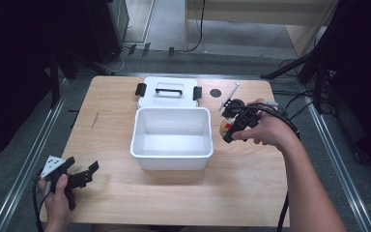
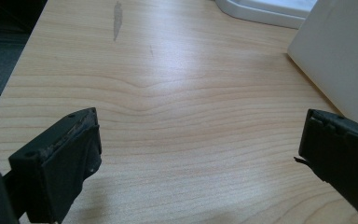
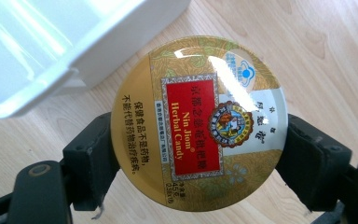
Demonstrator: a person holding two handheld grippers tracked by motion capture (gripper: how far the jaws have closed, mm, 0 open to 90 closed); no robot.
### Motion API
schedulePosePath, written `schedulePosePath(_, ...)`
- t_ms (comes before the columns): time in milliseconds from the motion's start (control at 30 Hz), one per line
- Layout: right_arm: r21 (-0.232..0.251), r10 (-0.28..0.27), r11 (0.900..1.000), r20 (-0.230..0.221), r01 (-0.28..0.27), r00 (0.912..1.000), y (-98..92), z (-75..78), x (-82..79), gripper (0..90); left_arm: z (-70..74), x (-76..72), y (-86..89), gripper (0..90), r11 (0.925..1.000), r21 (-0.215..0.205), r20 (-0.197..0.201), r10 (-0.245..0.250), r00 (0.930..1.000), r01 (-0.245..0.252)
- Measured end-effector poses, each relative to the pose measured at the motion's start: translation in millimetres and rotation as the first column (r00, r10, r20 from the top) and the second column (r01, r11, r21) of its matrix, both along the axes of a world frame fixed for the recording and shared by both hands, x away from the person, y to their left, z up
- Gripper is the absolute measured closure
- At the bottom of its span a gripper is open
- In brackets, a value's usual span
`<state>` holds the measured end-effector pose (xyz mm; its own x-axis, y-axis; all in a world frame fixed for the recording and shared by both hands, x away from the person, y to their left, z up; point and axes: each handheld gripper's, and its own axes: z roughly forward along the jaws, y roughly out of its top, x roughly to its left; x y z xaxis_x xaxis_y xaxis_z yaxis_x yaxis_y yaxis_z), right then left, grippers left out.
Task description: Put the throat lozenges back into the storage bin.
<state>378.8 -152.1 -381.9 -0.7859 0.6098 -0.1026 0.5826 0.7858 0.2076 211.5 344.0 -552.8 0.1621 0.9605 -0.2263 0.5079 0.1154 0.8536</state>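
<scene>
Pale wooden counter (image 1: 125,140) on grey floor, dark stands at the sides, white tub (image 1: 172,137) at centre, its lid (image 1: 168,92) just behind, right tongs (image 3: 198,158) pinching a round candy tin (image 3: 198,123) beside the tub, left tongs (image 2: 198,149) spread wide above bare wood near the front left corner.

Lid (image 1: 168,92) behind the bin (image 1: 172,138); candy tin (image 1: 226,127) right of it

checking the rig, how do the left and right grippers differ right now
The left gripper is open, nothing between its fingers; the right gripper is shut on a round candy tin. The left sits near the table's front corner, the right beside the white bin. Both are hand-held.
</scene>
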Motion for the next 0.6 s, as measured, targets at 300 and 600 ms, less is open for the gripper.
schedulePosePath(300, -0.006, 0.037, 0.999, 0.01, -0.037, 0.9993, 14.1, 13.0, 1.3, 20.5, -0.2, 0.5, -0.1, 0.0, 1.0, -0.001, 0.003, 0.001, 1.0, -0.001)
schedulePosePath(600, -0.013, 0.064, 0.998, 0.016, -0.063, 0.9978, 27.7, 20.6, 2.7, 20.5, 0.0, 0.6, 0.1, 0.0, 1.0, -0.001, -0.002, -0.001, 1.0, 0.001)
